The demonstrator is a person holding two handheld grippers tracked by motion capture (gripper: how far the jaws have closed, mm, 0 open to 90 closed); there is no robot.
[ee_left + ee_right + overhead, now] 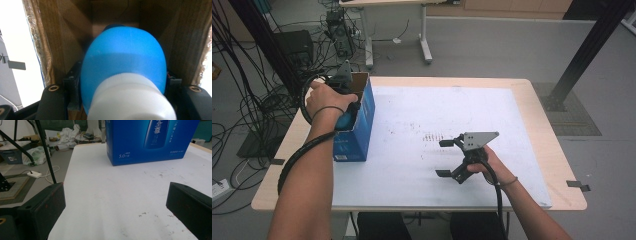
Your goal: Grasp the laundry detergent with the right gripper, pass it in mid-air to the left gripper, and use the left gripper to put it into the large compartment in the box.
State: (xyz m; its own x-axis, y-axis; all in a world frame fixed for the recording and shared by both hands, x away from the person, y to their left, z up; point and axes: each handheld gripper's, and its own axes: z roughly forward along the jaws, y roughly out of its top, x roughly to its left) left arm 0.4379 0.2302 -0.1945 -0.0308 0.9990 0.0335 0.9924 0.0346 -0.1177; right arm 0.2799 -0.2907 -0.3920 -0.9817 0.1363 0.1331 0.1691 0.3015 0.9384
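Note:
A blue carton (362, 120) with an open top stands at the table's left side. My left gripper (342, 86) reaches down into it, so the carton and the hand hide its jaws. In the left gripper view, my left gripper (122, 81) is shut on a blue bottle (125, 57) with a white neck (132, 100), between the carton's brown inner walls (62, 37). A bit of blue, seemingly the bottle (346, 120), shows under the left hand. My right gripper (443, 158) rests low over the white table top (412, 115), open, nothing between its jaws. It (115, 205) faces the carton (150, 140).
White sheet covers most of the wooden table (552, 165), with dark scuff marks (432, 136) near the middle. Cables (242, 100) and equipment lie on the floor to the left. A black post (582, 50) stands beyond the far right corner.

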